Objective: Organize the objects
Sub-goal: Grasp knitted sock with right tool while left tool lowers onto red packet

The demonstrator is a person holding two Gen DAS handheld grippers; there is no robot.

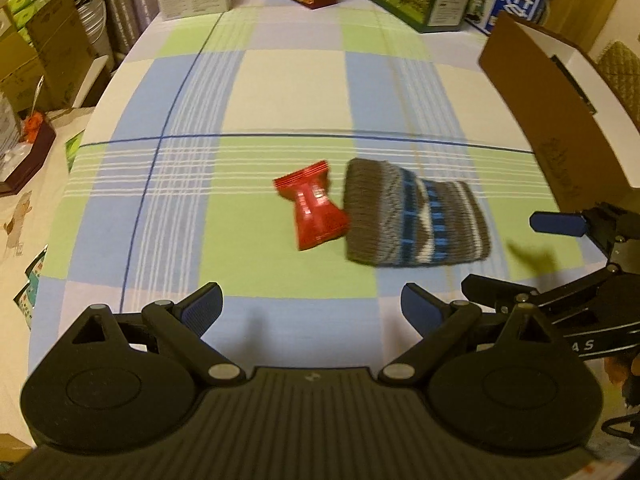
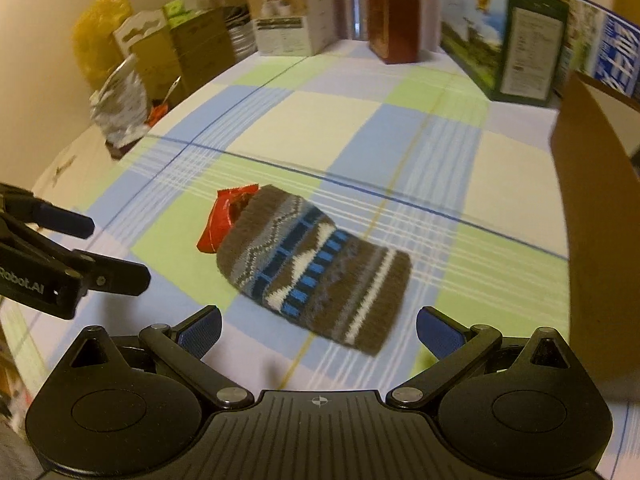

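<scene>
1. A knitted sock (image 2: 316,268) was seen lying flat on the checked tablecloth (image 2: 360,120), with a red wrapper (image 2: 222,220) touching its far end; a cardboard box (image 2: 600,220) stood near on the right.
2. The right gripper (image 2: 318,332) was held wide open just before the sock, with nothing between its fingers. The left gripper (image 1: 312,304) was likewise spread wide and empty, near the wrapper and sock.
3. It was judged that the sock, being soft, could bunch or be only partly caught, and the wrapper could be dragged along, since the two were touching.
4. A clash of the two grippers was thought possible, as they were close together.
5. The whole wrapper (image 1: 314,210) was shown only in the left view; in the right view it was half hidden by the sock.
6. A blurred green shape (image 1: 532,254) appeared only in the left view; what it was could not be told.
</scene>
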